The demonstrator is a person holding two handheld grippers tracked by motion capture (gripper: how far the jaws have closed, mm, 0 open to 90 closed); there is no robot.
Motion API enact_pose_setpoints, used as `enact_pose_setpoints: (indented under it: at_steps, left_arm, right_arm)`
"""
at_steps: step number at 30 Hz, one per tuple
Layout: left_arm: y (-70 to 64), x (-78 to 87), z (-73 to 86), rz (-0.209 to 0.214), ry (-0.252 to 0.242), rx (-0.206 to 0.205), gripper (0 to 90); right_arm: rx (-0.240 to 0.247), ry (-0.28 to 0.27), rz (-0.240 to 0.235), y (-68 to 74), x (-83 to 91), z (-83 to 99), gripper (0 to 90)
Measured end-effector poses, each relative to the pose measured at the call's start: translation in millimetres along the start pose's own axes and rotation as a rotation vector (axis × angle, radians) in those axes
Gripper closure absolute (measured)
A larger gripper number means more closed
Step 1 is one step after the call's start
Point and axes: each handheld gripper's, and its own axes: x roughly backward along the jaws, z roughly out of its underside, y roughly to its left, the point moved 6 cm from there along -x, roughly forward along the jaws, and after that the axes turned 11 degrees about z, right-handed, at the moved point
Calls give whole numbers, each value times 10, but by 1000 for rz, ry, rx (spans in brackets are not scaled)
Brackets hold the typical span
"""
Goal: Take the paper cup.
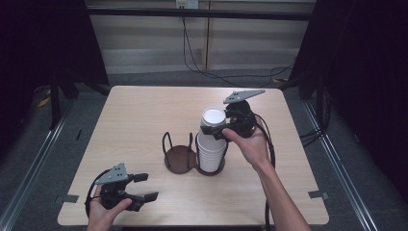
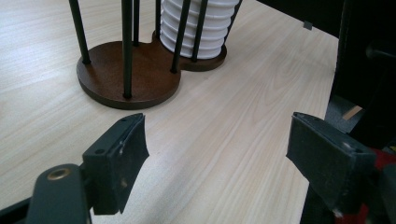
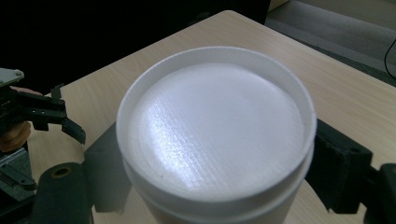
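Right hand-held gripper (image 1: 217, 130) clamps the top white cup (image 3: 215, 135).
I note the left hand-held gripper (image 1: 143, 186) spread, resting on the table (image 1: 144, 115).

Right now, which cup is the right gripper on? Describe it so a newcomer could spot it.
Start at the dark wooden two-bay holder in the middle of the table. Its right bay carries a stack of white cups, upside down, while the left bay stands empty. The cup in question is the top cup, bottom facing up, with the right gripper closed around its sides.
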Motion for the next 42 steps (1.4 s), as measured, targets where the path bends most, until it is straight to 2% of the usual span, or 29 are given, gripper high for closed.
enact_pose_setpoints:
  at_steps: [14,20,26,32,34,42]
  left_arm:
    - [2,11,0,-7,-2,2,197]
    - [5,9,1,-6,0,1,197]
    - [0,3,5,-1,4,3,197]
    - [2,-4,13,-4,10,8,197]
    - [9,-6,19,-7,16,9,197]
    - [5,-11,19,-4,15,10,197]
  right_arm:
    - [20,-7,-4,6,26,-17,210]
    - [18,4,0,19,69,-80,210]
    - [18,-48,-16,16,157,-135,212]
    - [5,-68,-15,7,200,-151,213]
    - [-13,-89,-20,-6,229,-171,213]
    - [-10,-126,-24,7,332,-251,215]
